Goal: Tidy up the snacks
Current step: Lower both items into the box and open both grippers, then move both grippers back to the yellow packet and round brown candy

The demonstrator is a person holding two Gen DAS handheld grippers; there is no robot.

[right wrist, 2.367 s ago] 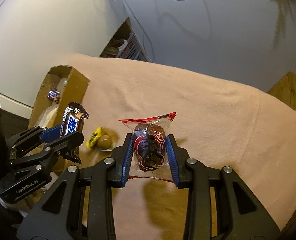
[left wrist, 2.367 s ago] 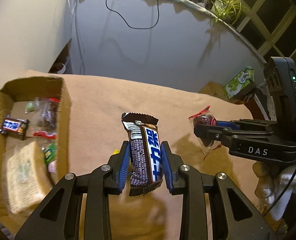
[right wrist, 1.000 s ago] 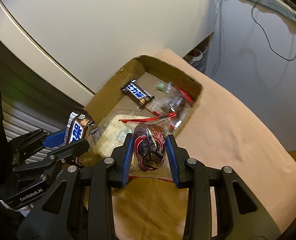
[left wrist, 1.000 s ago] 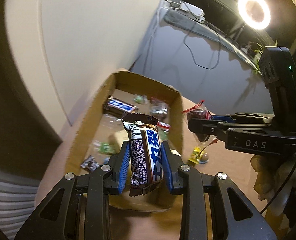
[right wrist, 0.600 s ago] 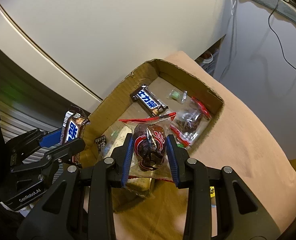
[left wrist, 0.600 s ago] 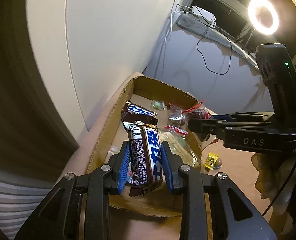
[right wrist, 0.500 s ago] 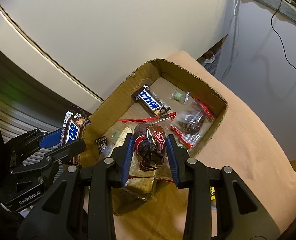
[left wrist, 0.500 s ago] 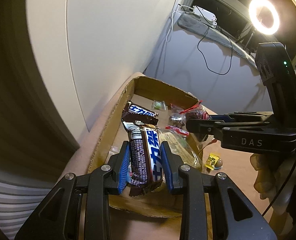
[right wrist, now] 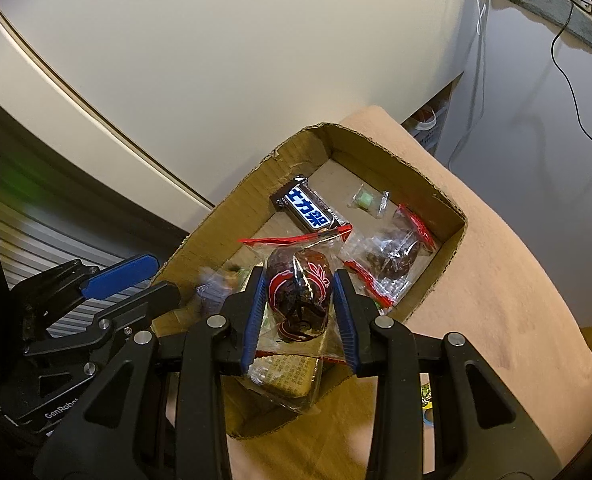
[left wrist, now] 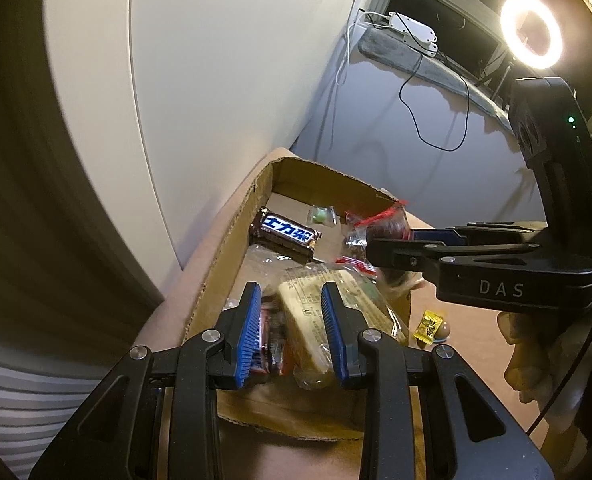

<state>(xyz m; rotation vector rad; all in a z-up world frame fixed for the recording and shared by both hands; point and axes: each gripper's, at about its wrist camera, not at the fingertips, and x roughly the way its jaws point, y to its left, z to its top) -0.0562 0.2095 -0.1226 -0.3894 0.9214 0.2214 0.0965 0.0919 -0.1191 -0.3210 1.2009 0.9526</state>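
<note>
Left gripper (left wrist: 292, 330): jaws parted, nothing clasped; chocolate bar (left wrist: 270, 342) seen below, inside cardboard box (left wrist: 232, 240).
Right gripper (right wrist: 299, 316): jaws just widened; red-trimmed snack packet (right wrist: 297, 294) still between pads, above box.

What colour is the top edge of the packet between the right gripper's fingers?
Red, on the clear packet with a dark snack inside; the right wrist view shows it best.

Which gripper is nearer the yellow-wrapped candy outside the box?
Right. The right gripper, jaws just easing open around a red pouch, hangs by the box wall beside the yellow-wrapped candy; the left gripper, just opened, sits over the box's opposite side.
</note>
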